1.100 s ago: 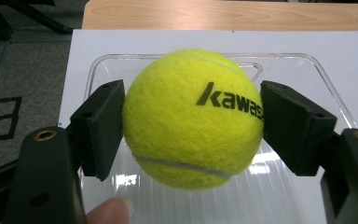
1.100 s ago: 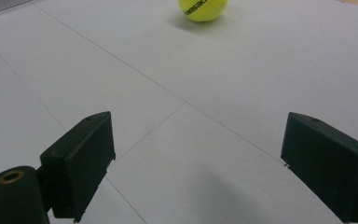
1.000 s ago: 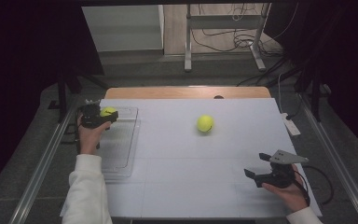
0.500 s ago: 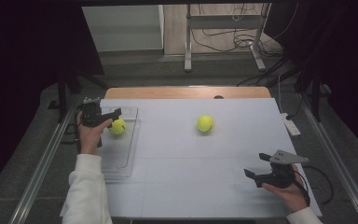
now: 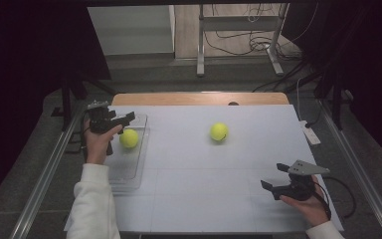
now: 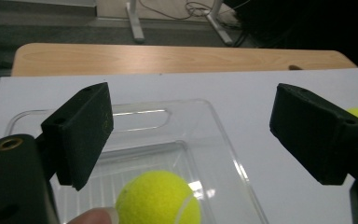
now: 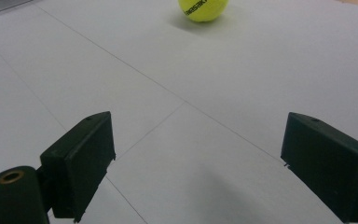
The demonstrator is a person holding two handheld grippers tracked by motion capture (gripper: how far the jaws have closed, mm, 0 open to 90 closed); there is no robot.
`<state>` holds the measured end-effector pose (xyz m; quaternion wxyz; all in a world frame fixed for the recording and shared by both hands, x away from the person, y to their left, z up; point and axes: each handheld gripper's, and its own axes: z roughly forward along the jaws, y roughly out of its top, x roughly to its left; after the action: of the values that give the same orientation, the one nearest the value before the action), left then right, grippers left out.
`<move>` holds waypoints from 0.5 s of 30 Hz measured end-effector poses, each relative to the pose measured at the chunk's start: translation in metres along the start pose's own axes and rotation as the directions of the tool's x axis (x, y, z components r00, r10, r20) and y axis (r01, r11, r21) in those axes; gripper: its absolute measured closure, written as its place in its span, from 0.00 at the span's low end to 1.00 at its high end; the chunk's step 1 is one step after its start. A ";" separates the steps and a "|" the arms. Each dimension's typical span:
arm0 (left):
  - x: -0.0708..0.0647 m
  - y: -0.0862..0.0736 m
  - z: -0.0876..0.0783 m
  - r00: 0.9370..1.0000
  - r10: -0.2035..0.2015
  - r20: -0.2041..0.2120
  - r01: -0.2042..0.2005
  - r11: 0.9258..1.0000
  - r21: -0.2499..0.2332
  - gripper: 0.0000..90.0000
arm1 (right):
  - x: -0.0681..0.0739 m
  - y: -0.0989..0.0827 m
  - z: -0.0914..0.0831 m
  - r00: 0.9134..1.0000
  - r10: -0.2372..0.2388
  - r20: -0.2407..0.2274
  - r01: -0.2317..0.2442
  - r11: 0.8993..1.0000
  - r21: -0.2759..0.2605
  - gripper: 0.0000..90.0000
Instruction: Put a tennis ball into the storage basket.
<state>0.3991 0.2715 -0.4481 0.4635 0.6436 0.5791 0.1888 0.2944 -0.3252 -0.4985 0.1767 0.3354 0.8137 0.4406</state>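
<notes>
**Left gripper clear of the ball in the tray**

Left gripper (image 5: pixel 124 119) hangs over the tray (image 5: pixel 129 169), its jaws just opened and spread with nothing between them; the ball (image 5: pixel 129 138) lies in the tray below. We should lift straight up, keeping the pads off the ball. Right gripper (image 5: pixel 271 185), also spread and empty, rests near the surface (image 5: pixel 204 199); the second ball (image 5: pixel 219 131) sits ahead, well apart.

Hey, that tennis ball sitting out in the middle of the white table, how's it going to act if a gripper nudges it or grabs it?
The tennis ball is round and rests free on the flat white table, so a nudge would probably send it rolling. Its fuzzy felt cover likely gives jaws a decent hold. It looks light and springy, so it might squash slightly rather than break.
</notes>
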 end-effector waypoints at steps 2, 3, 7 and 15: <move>-0.001 0.000 0.000 1.000 -0.002 0.017 0.002 1.000 -0.006 0.16 | 0.000 0.000 0.000 1.000 0.001 -0.003 -0.001 1.000 -0.002 0.11; -0.002 0.001 0.000 1.000 -0.002 0.026 0.002 1.000 -0.007 0.16 | 0.000 0.000 0.000 1.000 0.001 -0.003 -0.001 1.000 -0.001 0.11; -0.006 0.001 0.001 0.998 0.010 0.060 -0.010 1.000 -0.004 0.16 | 0.000 0.000 0.000 1.000 0.001 -0.002 -0.001 1.000 -0.001 0.11; -0.018 0.003 0.004 0.993 0.052 0.109 -0.053 0.999 0.003 0.16 | 0.000 -0.001 -0.001 1.000 0.001 -0.001 -0.001 1.000 -0.002 0.11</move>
<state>0.3993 0.2533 -0.4425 0.4875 0.6693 0.5362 0.1640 0.2941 -0.3262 -0.4986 0.1762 0.3354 0.8132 0.4418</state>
